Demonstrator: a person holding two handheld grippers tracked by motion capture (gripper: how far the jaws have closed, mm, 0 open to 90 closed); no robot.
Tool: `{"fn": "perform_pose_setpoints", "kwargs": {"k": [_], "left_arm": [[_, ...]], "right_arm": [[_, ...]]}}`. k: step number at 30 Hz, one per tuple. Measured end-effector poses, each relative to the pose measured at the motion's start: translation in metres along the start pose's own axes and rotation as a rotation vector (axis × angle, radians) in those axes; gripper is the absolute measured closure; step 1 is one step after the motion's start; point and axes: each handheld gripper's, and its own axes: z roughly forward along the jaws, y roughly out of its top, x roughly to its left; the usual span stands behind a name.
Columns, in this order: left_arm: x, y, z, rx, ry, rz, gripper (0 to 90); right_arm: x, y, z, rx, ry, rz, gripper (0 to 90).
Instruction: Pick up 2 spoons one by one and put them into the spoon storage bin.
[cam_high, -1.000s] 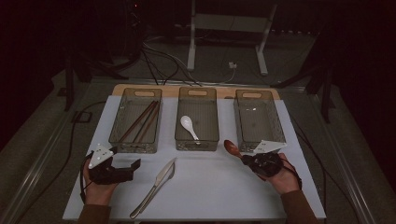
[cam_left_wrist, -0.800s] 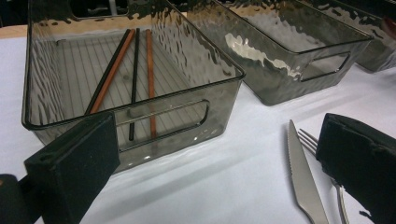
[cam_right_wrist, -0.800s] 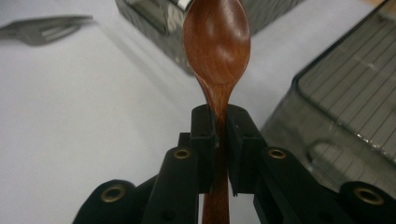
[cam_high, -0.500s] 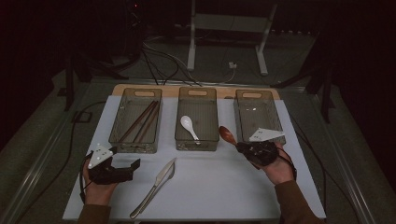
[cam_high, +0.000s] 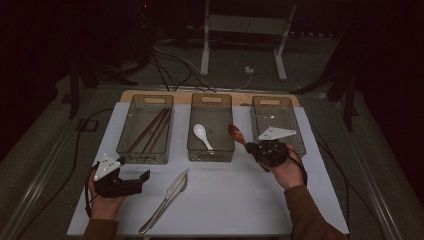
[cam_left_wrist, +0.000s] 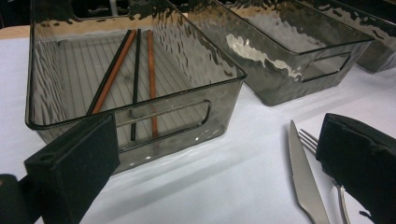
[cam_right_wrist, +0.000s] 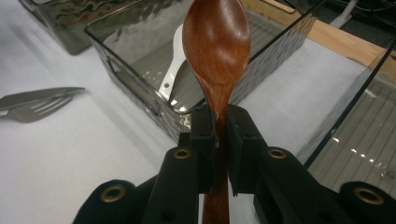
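My right gripper (cam_high: 252, 148) is shut on the handle of a brown wooden spoon (cam_high: 235, 132). It holds the spoon off the table in the gap between the middle bin (cam_high: 192, 131) and the right bin (cam_high: 300, 137). In the right gripper view the spoon's bowl (cam_right_wrist: 217, 42) stands above the shut gripper (cam_right_wrist: 218, 126), over the middle bin's near corner (cam_right_wrist: 126, 60). A white spoon (cam_high: 202, 136) lies inside that bin. My left gripper (cam_high: 142, 180) rests open at the front left. In the left gripper view the gripper (cam_left_wrist: 217, 177) has nothing between its jaws.
The left bin (cam_high: 126, 135) holds several chopsticks (cam_left_wrist: 135, 70). A table knife (cam_high: 167, 197) lies on the white mat beside the left gripper, with a fork (cam_left_wrist: 310, 140) under it. The right bin's floor (cam_right_wrist: 355, 107) is bare. A wooden board edges the mat behind the bins.
My right gripper has carried the wooden spoon up and away from the person, toward the bins. The left gripper has stayed where it was.
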Motion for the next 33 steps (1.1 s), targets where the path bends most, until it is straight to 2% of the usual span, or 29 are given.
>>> {"fn": "perform_pose_setpoints", "kwargs": {"k": [17,33], "left_arm": [[0.000,0.000,0.001,0.004,-0.001,0.002,0.7],[0.001,-0.001,0.000,0.004,-0.002,0.001,0.7]], "right_arm": [[0.001,0.017,0.025,0.020,-0.043,0.075,82.8],[0.007,0.039,0.049,0.033,-0.061,0.104,82.8]]}}
